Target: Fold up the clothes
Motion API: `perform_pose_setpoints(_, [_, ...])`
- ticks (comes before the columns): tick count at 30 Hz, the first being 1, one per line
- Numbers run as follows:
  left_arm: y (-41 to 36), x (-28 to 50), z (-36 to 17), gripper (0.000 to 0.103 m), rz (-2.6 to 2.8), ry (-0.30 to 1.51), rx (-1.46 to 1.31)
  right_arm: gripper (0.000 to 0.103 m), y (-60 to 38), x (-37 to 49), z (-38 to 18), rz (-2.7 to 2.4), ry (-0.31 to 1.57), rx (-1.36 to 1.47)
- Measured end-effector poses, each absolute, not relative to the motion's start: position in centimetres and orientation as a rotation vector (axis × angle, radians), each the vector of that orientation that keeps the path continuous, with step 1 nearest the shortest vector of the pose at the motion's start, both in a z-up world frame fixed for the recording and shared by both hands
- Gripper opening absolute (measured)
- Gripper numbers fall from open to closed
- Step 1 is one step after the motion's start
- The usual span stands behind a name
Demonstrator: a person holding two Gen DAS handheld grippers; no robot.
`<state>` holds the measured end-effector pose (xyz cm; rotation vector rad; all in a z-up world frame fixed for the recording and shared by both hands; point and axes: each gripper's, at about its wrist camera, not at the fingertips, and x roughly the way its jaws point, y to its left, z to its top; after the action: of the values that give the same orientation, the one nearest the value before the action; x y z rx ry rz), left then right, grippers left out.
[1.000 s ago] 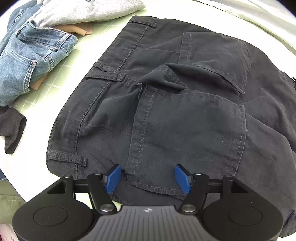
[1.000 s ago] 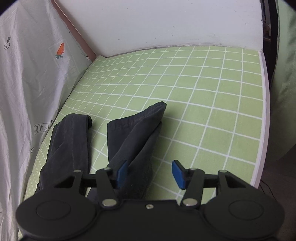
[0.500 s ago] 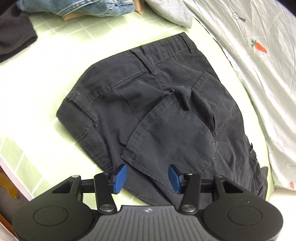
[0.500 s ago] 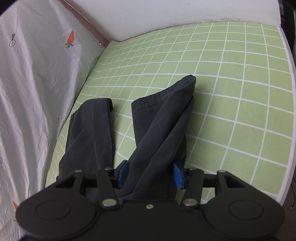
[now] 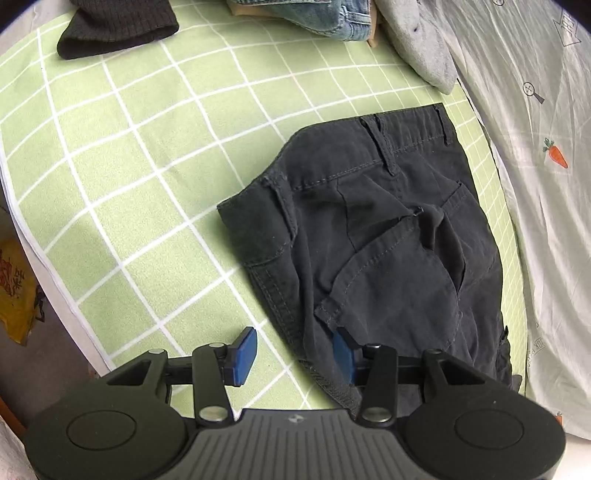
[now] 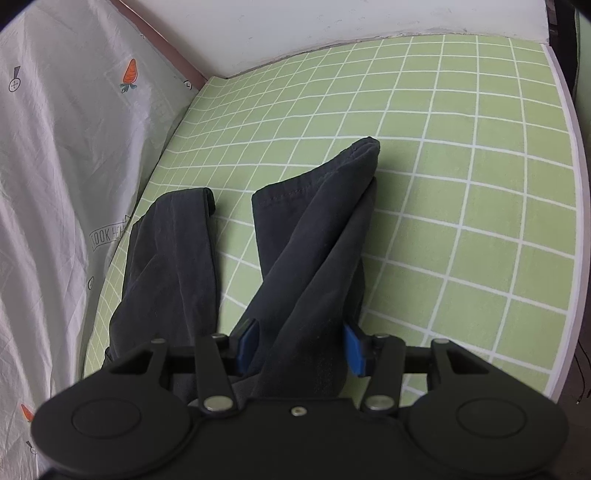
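Green checked mat point(image 5: 147, 177) bears dark trousers point(image 5: 388, 240); both released claws, left point(image 5: 293, 350) and right point(image 6: 301, 349), seemingly straddle them.

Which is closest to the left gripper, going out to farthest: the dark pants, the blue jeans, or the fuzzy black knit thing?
Seen from the left wrist view, from the left gripper:
1. Dark pants: right at the gripper, toward its right.
2. Black knit garment: far off, top left.
3. Blue jeans: far off, top middle. These last two are nearly too close to call.
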<state>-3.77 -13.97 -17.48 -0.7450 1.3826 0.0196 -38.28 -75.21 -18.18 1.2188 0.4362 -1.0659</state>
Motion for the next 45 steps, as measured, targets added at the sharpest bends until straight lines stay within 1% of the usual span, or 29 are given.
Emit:
perform_pose_setpoints(3, [-14.5,-3.5,-18.0,0.047,0.044,1.383,-0.709,0.051,-75.1,-38.3,-18.1,-1.08,0.433,1.221])
perform_pose_setpoints(5, [-14.8,-3.3,-18.2,0.048,0.062,1.358,-0.689,0.046,-75.2,-38.4,-18.0,-1.084,0.442,1.213])
perform_pose_setpoints(7, [-14.9,-2.8,-18.6,0.048,0.089,1.33,-0.69,0.03,-75.2,-38.4,-18.0,-1.089,0.45,1.204])
perform_pose_setpoints(8, [-14.9,-2.5,-18.7,0.049,0.1,1.325,-0.697,0.027,-75.2,-38.4,-17.9,-1.091,0.454,1.2])
perform_pose_setpoints(9, [-14.9,-2.2,-18.7,0.049,0.108,1.316,-0.705,0.02,-75.2,-38.5,-17.9,-1.093,0.459,1.196])
perform_pose_setpoints(10, [-14.9,-1.9,-18.7,0.048,0.117,1.308,-0.712,0.017,-75.2,-38.5,-17.8,-1.095,0.463,1.191])
perform_pose_setpoints(12, [-15.0,-1.6,-18.7,0.048,0.132,1.31,-0.71,0.014,-75.2,-38.5,-17.8,-1.099,0.471,1.183])
perform_pose_setpoints(13, [-15.1,-1.5,-18.6,0.04,0.137,1.307,-0.695,0.013,-75.2,-38.5,-17.7,-1.102,0.475,1.178])
perform_pose_setpoints(14, [-15.3,-1.4,-18.6,0.019,0.144,1.3,-0.673,0.012,-75.2,-38.5,-17.7,-1.104,0.48,1.174])
perform_pose_setpoints(15, [-15.4,-1.3,-18.6,0.011,0.159,1.303,-0.661,0.012,-75.2,-38.6,-17.6,-1.106,0.484,1.169])
perform_pose_setpoints(18, [-15.0,-1.3,-18.4,0.008,0.168,1.289,-0.704,0.008,-75.6,-38.3,-17.0,-1.098,0.463,1.159])
perform_pose_setpoints(22, [-15.6,-0.4,-16.7,0.006,0.133,1.233,-0.707,0.007,-76.6,-37.5,-15.6,-1.071,0.41,1.14])
perform_pose_setpoints(26, [-17.7,2.2,-15.0,0.005,0.086,1.177,-0.64,0.007,-78.2,-34.7,-14.1,-1.021,0.388,1.087])
perform_pose_setpoints(29, [-19.5,4.2,-14.6,0.005,0.052,1.148,-0.614,0.006,-79.4,-31.9,-14.1,-1.0,0.427,1.048])
perform_pose_setpoints(34, [-21.5,5.3,-13.9,0.005,0.034,1.142,-0.55,0.006,-80.4,-29.3,-16.4,-0.979,0.513,1.088])
perform_pose_setpoints(39, [-20.8,5.3,-15.7,0.005,0.068,1.182,-0.572,0.006,-80.0,-27.1,-17.8,-0.934,0.574,1.062])
perform_pose_setpoints(45, [-21.4,6.8,-16.9,0.005,0.088,1.216,-0.57,0.005,-80.7,-21.4,-19.7,-0.863,0.693,1.018])
